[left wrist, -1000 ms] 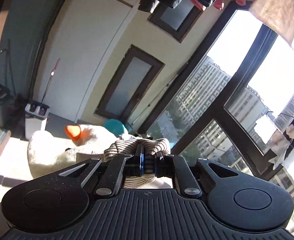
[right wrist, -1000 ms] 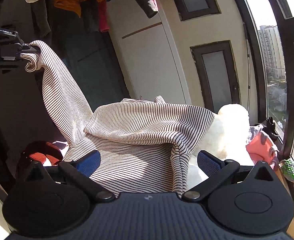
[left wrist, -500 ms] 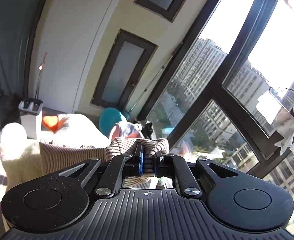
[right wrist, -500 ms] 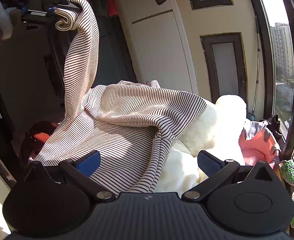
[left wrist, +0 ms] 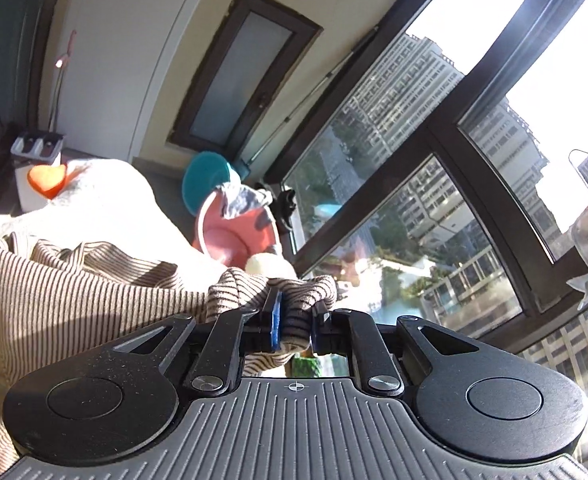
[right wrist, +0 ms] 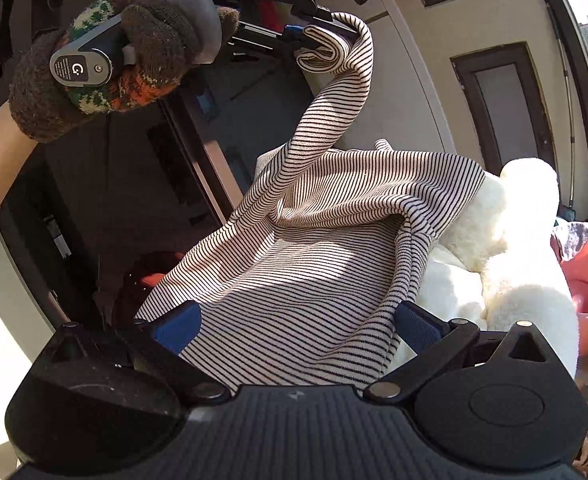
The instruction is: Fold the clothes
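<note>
Right claw [right wrist: 296, 326]: fingers wide apart, striped garment [right wrist: 314, 256] spread between them, unpinched.
Striped garment: draped over white plush cushion [right wrist: 518, 248].
Left claw [left wrist: 294, 322]: opening, bunched garment edge between its pads, raised far left.

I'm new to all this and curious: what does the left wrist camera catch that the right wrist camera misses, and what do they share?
Only the left wrist view shows the big windows with tower blocks outside, a teal basin and the left gripper close up, jaws opening, with a striped fold between them.

Only the right wrist view shows the gloved hand holding that gripper, and the right gripper with jaws wide apart.

Both show the striped garment, the white fluffy blanket and a pink basin.
</note>
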Tool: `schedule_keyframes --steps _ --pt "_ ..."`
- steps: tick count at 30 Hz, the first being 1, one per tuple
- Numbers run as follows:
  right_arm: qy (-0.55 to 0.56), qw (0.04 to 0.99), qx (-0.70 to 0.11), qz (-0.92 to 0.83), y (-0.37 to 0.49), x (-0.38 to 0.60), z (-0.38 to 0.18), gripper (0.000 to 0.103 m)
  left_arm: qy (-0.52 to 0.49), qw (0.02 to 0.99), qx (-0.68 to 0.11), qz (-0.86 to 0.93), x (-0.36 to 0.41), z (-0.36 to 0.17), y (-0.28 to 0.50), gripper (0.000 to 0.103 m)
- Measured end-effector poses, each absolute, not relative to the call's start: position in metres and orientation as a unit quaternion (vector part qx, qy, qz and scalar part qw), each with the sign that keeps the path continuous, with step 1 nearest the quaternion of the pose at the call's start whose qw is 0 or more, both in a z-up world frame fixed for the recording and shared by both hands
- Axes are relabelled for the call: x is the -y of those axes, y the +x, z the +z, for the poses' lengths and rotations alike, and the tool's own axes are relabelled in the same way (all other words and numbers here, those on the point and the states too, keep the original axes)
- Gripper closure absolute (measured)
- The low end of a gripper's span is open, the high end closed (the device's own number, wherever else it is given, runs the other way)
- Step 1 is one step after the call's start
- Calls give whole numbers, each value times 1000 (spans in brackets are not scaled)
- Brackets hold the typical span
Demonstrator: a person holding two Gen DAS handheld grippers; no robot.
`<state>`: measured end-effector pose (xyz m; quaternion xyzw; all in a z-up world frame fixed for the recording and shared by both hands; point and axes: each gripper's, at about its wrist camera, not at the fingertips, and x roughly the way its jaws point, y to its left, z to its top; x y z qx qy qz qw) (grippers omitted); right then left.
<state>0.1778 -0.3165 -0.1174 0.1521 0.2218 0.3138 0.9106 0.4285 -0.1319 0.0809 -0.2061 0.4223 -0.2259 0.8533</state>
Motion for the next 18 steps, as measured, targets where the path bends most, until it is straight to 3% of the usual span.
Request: schedule_keyframes --steps 2,5,9,12,18 --pt "160 915 -209 307 172 311 -120 0 -225 841 -420 -257 133 73 433 45" --pt "175 915 -199 304 170 305 -124 0 -233 826 -419 -296 131 66 431 30" --pt "206 911 -219 281 177 296 -131 0 -215 824 -418 -317 112 61 419 24" --pt "218 911 -245 251 183 289 -138 0 -169 846 -404 -306 80 56 402 10" --pt "198 899 -309 240 203 279 -138 0 -38 892 -378 -244 0 15 351 9"
